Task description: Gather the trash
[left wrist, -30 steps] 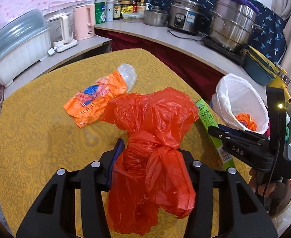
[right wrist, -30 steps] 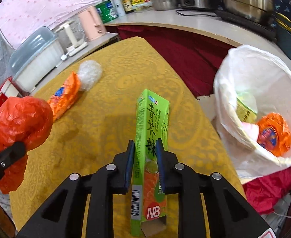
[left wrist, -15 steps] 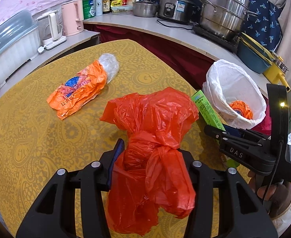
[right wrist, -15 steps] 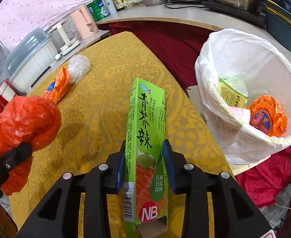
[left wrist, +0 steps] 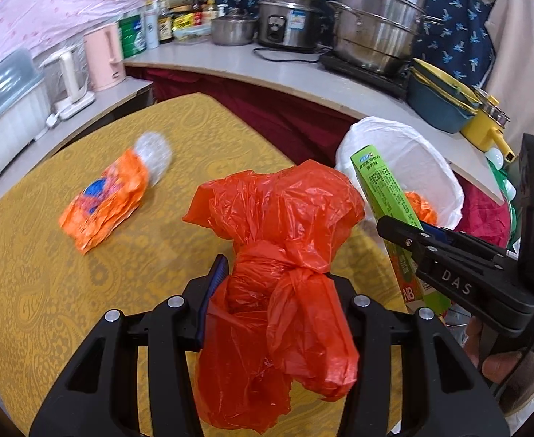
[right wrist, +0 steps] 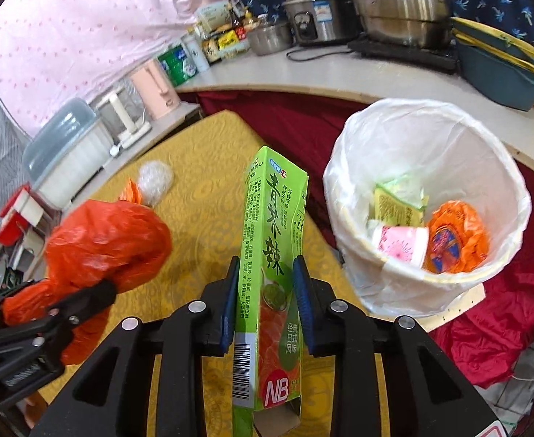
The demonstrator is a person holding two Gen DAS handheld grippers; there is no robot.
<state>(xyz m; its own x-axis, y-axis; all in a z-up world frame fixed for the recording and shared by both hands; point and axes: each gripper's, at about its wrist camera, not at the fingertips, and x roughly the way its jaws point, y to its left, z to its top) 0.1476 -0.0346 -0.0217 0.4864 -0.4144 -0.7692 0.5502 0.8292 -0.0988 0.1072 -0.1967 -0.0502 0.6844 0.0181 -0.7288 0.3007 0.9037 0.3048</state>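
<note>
From the left wrist view, the left gripper (left wrist: 272, 298) is clamped on a knotted red plastic bag (left wrist: 278, 255), pinched just below the knot and held above the yellow tabletop (left wrist: 48, 284) – soft, light, crinkly stuff that looks best gripped at that tight neck. An orange snack wrapper (left wrist: 103, 204) lies further back toward the tabletop's left edge. From the right wrist view, the right gripper (right wrist: 267, 306) has a green carton (right wrist: 270, 255) between its pads, jaws closing on its long sides – thin card, probably empty and easily crushed. The white-lined bin (right wrist: 449, 138) stands just past the tabletop's right edge, already holding wrappers.
</note>
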